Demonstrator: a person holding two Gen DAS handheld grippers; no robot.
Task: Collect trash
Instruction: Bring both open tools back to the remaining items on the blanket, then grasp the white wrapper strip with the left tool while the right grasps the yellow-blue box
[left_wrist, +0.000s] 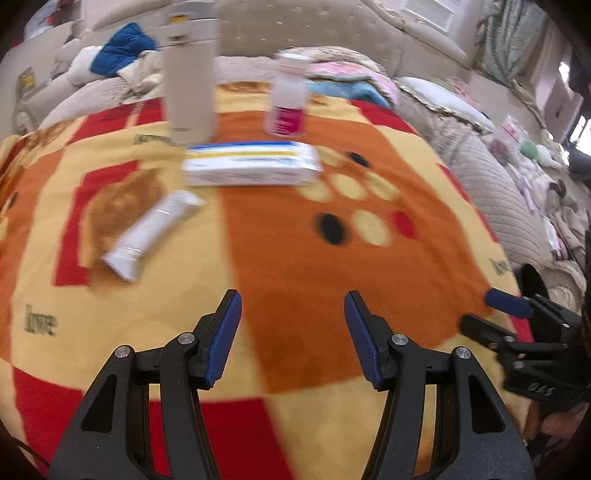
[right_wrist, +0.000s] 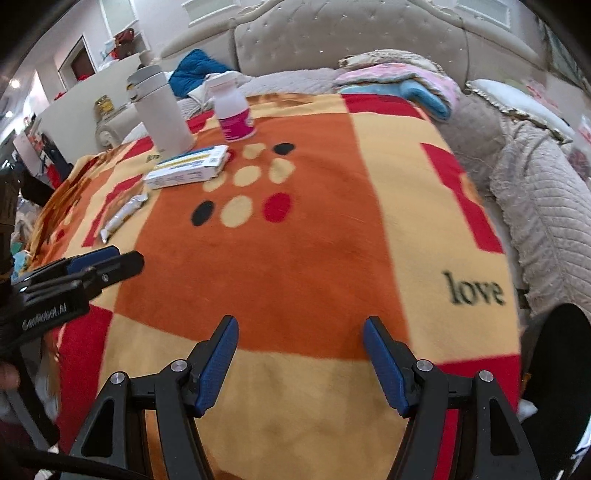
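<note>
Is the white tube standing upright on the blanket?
No, the white tube lies flat on its side on the blanket, in front of the flat box.

- Soft, even indoor light; no hard shadows fall on the blanket (left_wrist: 295, 229).
- Motion blur smears the white tube (left_wrist: 147, 232) and box (left_wrist: 251, 166).
- Fisheye distortion bends the edges; the corners go black.

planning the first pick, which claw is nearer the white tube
Left. The left claw hovers open just short of the white tube; the right claw sits farther off to the tube's right.
</note>
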